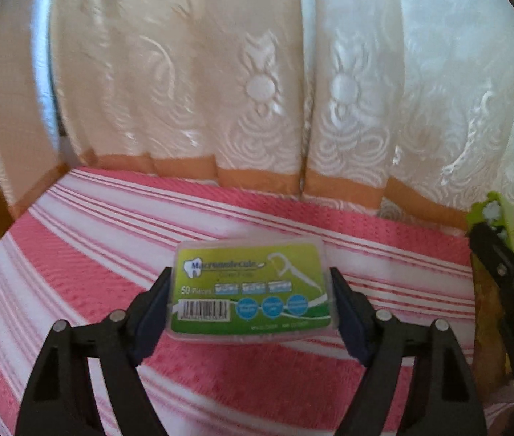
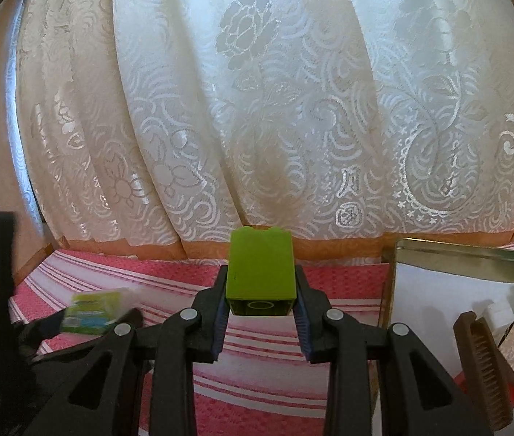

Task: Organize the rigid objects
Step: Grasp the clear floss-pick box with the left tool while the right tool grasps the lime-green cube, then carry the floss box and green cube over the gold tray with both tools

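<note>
A pink and white striped cloth (image 1: 111, 239) is spread over the worktop, and a cream floral curtain (image 2: 257, 109) with an orange hem is hung behind it

Daylight glows through the cream patterned curtain (image 2: 257, 109) ahead of me, fisheye bending edges, my left-side green floss box (image 2: 93, 312) motion-blurred.

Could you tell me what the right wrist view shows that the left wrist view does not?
Only the right wrist view shows the open box holding a brown comb. Only the left wrist view shows the floss pick box's label, with the left tongs shut on it. Both show the green block in the right tongs, the striped cloth and the curtain.
</note>
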A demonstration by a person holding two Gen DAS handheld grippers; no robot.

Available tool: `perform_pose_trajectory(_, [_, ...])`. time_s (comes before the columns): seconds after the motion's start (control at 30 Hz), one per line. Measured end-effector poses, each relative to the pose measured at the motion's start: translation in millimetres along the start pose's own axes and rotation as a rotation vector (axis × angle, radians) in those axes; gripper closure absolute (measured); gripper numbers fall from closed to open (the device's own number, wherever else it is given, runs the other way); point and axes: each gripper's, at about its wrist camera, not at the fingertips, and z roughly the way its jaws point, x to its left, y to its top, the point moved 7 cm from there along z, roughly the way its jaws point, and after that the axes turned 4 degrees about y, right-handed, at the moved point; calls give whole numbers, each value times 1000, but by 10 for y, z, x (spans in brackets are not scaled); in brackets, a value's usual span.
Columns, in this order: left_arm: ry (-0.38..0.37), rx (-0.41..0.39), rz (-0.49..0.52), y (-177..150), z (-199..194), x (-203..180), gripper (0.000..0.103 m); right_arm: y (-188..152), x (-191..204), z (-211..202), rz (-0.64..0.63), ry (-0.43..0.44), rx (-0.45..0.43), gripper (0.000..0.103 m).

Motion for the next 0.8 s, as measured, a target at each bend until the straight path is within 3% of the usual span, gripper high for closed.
perform_pose_trajectory(0.37, [28, -112, 2, -38, -314, 111, 22, -99, 91, -384, -60, -36, -43, 69])
perform_pose_trajectory(0.8, [26, -153, 41, -157, -527, 32, 22, -233, 40, -778, -66, -58, -66, 69])
